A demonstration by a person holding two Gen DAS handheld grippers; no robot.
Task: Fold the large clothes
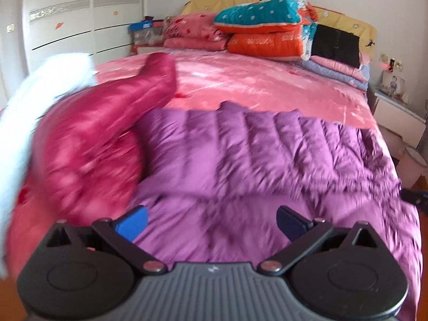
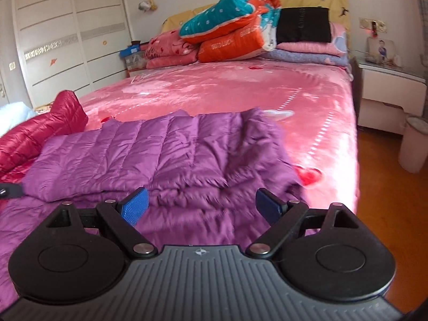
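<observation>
Up front in the left wrist view, the left gripper (image 1: 211, 223) hovers over a purple quilted jacket (image 1: 267, 160) with its blue fingers (image 1: 132, 223) spread wide and nothing between them. The jacket lies spread across the near end of a bed with a pink cover (image 1: 254, 85). Just to its left sits a red padded garment (image 1: 101, 133), blurred, with something white (image 1: 40, 93) beside it at the frame's edge. Folded quilts (image 1: 264, 32) are stacked at the headboard end, well apart from the jacket. A white wardrobe (image 1: 80, 13) stands on the left and a nightstand (image 1: 396, 109) on the right.

Next, in the right wrist view, the right gripper (image 2: 200, 204) also stands wide open and empty, above the jacket's (image 2: 149, 149) near right part. The jacket shows a folded layer on top, its far edge lying on the pink cover (image 2: 240, 88). The red garment (image 2: 40, 131) touches the jacket's left side. The quilts (image 2: 240, 26) sit at the far end, and a pale bin (image 2: 413, 144) stands on the wooden floor beside the bed.
</observation>
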